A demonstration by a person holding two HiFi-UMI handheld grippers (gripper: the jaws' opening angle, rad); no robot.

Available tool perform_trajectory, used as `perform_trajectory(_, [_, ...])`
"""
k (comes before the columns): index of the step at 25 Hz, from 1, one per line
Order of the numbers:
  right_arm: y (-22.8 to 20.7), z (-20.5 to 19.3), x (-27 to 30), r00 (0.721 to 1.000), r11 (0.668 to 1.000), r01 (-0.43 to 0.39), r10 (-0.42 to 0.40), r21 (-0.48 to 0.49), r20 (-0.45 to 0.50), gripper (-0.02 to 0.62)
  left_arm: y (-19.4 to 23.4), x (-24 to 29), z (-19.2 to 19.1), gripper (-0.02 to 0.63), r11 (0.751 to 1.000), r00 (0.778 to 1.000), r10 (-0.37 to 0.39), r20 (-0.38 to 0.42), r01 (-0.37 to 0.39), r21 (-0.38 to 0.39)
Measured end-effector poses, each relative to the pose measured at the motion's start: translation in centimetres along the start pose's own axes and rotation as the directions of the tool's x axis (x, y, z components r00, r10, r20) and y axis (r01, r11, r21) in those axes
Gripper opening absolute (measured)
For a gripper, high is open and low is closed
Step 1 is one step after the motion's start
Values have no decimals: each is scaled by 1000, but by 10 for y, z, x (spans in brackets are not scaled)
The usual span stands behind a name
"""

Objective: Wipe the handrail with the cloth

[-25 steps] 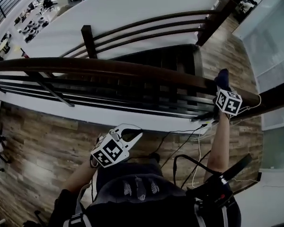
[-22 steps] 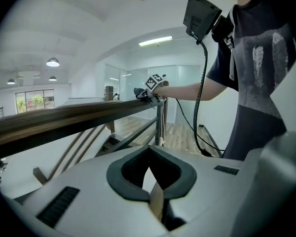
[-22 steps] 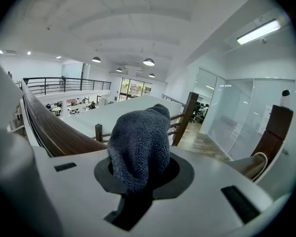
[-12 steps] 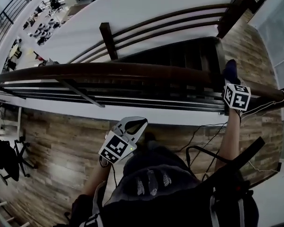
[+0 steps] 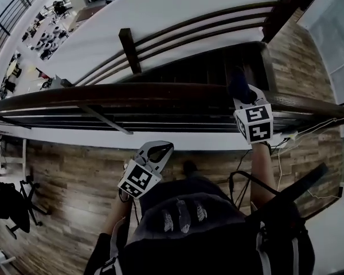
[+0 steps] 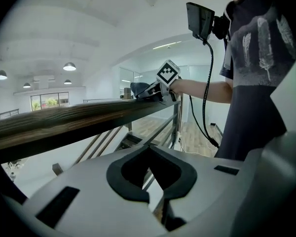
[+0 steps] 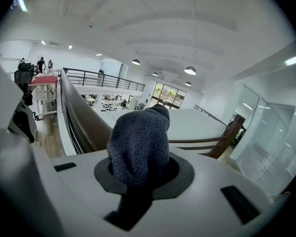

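Observation:
A dark wooden handrail (image 5: 132, 91) runs across the head view from left to right. A dark blue cloth (image 5: 238, 83) lies on top of it toward the right, with my right gripper (image 5: 241, 94) shut on it. In the right gripper view the cloth (image 7: 138, 139) bulges out between the jaws and the handrail (image 7: 84, 113) stretches away to the left. My left gripper (image 5: 162, 149) hangs below the rail over the floor, shut, with nothing in it. The left gripper view looks up along the handrail (image 6: 64, 122) to the cloth (image 6: 140, 89) at its far end.
Metal bars (image 5: 160, 122) run under the rail. Beyond it a stairwell (image 5: 206, 67) drops down, flanked by a second railing with dark posts (image 5: 128, 47). Cables (image 5: 241, 176) trail over the wood floor (image 5: 63, 182). A black chair (image 5: 8, 205) stands at the left.
My right gripper has slid the cloth leftward along the handrail. The left gripper has stayed in about the same place.

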State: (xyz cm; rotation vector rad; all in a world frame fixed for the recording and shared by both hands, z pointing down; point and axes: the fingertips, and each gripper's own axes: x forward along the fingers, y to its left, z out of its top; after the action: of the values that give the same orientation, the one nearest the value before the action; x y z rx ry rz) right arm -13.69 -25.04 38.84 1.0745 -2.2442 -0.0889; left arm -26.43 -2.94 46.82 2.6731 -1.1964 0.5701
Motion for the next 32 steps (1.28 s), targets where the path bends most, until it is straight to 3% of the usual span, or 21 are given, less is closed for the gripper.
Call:
perform_trajectory(4, [44,30,11,999,999,41,-41,5,-20,66,36,-62,-23,6,999,997,-6,74,8,-37])
perform_trajectory(8, [112,67,27,999,998,31,-30,55,-31,66,68,-129,-52,6,997,997,-63,50,65,-28])
perform_trajectory(12, [185,118,57,1000,1000,2,-2,24,-14,66,96,-174,-69,6,996,996,-72,58,74,-45])
perform_trajectory(15, [238,147,71,999,999,-49,48,-13,-12,66,111,-193,-81,6,996,997,-41,65,46,-72])
perform_trajectory(19, [308,184,88,985,982,-174,173,-77,-12,66,129,-208,-91,6,990,995,-20,100,34,-138])
perform_trajectory(23, [386,221,99,946,937,-321,323,-141,-4,66,138,-220,-97,6,986,993,-5,120,25,-164])
perform_trajectory(28, [438,252,109,904,873,-415,427,-255,-8,66,144,-226,-97,6,984,993,32,110,-12,-175])
perform_trajectory(30, [448,266,97,859,844,-481,507,-238,64,67,143,-227,-100,6,982,994,51,98,-32,-186])
perform_trajectory(32, [446,278,57,766,791,-586,612,-178,198,66,136,-228,-101,6,980,995,54,87,-36,-195])
